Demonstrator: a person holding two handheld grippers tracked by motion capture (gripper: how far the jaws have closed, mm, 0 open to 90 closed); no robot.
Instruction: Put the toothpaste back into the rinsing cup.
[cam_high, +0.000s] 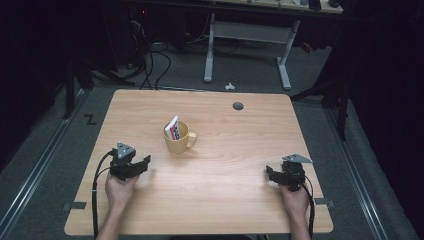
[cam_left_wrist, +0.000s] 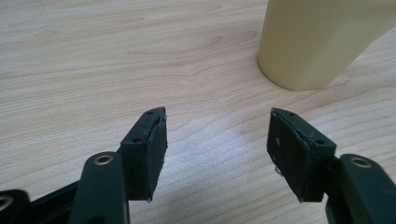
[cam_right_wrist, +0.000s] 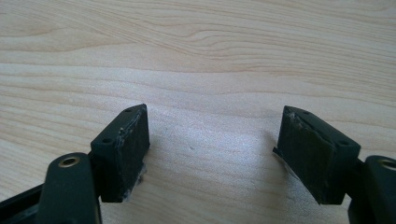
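Table evenly lit, dark surroundings, soft focus.

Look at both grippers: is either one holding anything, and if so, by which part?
Nothing is held. The left gripper and the right gripper both stand open over bare table. The yellow mug with its packet stands apart, untouched.

left gripper (cam_high: 142, 163) low, fingers (cam_left_wrist: 149, 154) apart; right gripper (cam_high: 272, 173) low, fingers (cam_right_wrist: 123, 149) apart
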